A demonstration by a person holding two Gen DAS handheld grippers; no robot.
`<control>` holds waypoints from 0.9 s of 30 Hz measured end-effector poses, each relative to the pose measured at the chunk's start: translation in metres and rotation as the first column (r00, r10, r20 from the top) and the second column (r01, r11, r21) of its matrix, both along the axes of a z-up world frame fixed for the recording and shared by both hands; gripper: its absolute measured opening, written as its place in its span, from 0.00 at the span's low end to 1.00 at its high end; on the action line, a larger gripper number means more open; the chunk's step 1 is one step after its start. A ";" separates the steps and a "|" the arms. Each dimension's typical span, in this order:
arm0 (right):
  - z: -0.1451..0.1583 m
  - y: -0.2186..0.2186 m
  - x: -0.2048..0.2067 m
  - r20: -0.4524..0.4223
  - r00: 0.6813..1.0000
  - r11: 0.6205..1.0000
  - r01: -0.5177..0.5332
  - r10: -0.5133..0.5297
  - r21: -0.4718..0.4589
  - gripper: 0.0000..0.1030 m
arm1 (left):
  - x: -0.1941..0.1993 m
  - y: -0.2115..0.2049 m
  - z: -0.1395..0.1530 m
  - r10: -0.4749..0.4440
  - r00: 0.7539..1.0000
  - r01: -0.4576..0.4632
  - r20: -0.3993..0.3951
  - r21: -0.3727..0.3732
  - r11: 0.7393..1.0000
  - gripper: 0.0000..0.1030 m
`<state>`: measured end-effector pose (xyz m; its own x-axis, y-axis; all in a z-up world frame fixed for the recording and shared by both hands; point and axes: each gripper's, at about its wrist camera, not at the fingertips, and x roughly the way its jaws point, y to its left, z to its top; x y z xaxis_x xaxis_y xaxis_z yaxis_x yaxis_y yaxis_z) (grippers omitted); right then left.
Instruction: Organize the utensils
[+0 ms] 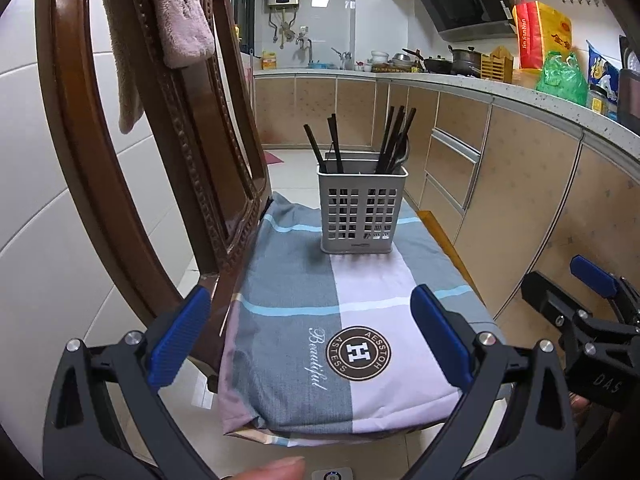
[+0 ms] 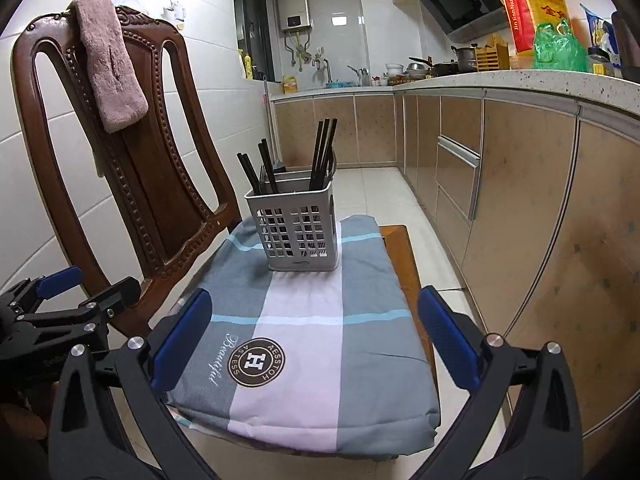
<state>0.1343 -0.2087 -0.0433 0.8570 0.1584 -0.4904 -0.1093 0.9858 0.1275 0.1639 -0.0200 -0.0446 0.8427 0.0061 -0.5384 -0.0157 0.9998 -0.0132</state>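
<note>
A grey slotted utensil holder (image 1: 362,212) stands at the far end of the cushioned chair seat (image 1: 296,320); it also shows in the right wrist view (image 2: 298,232). Black chopsticks (image 1: 396,140) and a metal utensil stand upright in it, split between left and right compartments (image 2: 324,152). My left gripper (image 1: 310,332) is open and empty, held over the seat's near end. My right gripper (image 2: 314,336) is open and empty beside it, also short of the holder. Each gripper shows at the edge of the other's view (image 1: 576,304) (image 2: 72,300).
The carved wooden chair back (image 2: 132,152) rises on the left with a pink towel (image 2: 110,64) draped over it. Kitchen cabinets (image 2: 520,200) and a cluttered counter (image 1: 500,88) run along the right. Tiled floor (image 2: 380,200) lies beyond the seat.
</note>
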 end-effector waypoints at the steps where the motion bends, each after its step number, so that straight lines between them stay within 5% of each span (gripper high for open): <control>1: 0.000 0.000 -0.001 0.003 1.000 1.000 0.000 0.000 0.000 0.97 | 0.000 -0.001 0.000 -0.002 1.000 0.002 -0.001 0.002 1.000 0.96; 27: -0.001 -0.003 -0.002 -0.005 1.000 1.000 0.001 -0.001 -0.002 0.97 | 0.003 0.000 -0.002 0.006 1.000 -0.006 -0.011 -0.005 1.000 0.96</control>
